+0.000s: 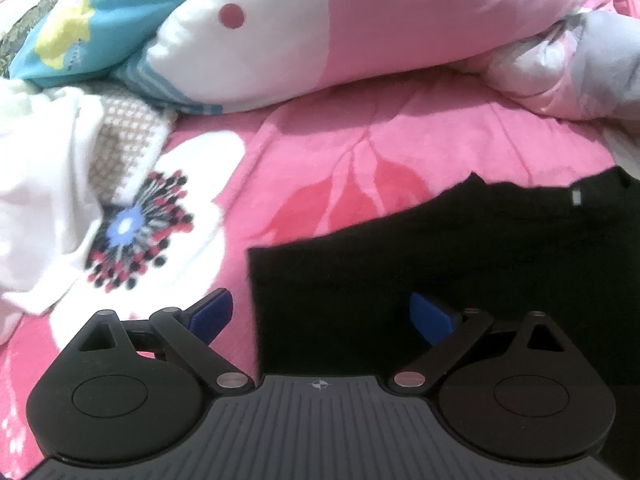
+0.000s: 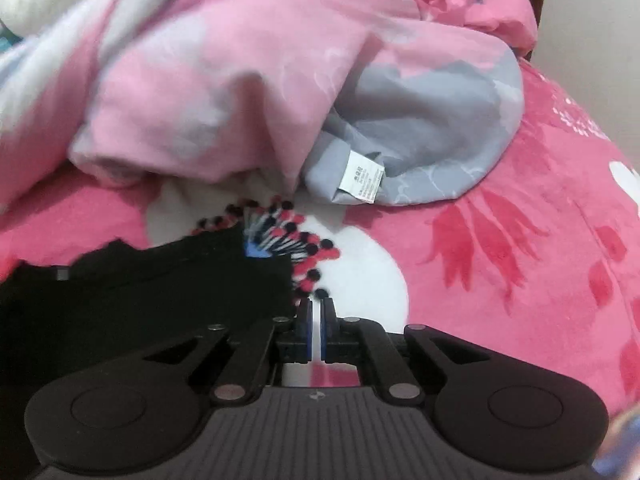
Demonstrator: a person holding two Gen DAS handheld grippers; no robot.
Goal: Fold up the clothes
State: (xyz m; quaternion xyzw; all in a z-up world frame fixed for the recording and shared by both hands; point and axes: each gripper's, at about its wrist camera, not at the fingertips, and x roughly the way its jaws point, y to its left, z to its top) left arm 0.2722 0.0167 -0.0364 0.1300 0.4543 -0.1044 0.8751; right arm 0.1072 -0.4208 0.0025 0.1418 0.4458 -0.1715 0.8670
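Left wrist view: a pink blanket (image 1: 400, 152) with big red and white flowers covers the surface. A rumpled pink and white quilt (image 1: 360, 32) lies across the top of the frame, a blue patterned cloth (image 1: 100, 12) sits at upper left, and white clothes (image 1: 44, 184) are heaped at the left edge. A black garment (image 1: 460, 260) lies flat at lower right. The left gripper (image 1: 322, 316) has its blue fingers spread wide, straddling the garment's left edge and holding nothing.

Right wrist view: the same blanket (image 2: 520, 260) fills the right side, the quilt (image 2: 200, 80) is bunched at the top, and a wall (image 2: 592, 20) shows at upper right. The garment (image 2: 140, 292) lies at lower left. The right gripper (image 2: 317, 314) has its fingers drawn together with nothing between them, just right of the garment's corner
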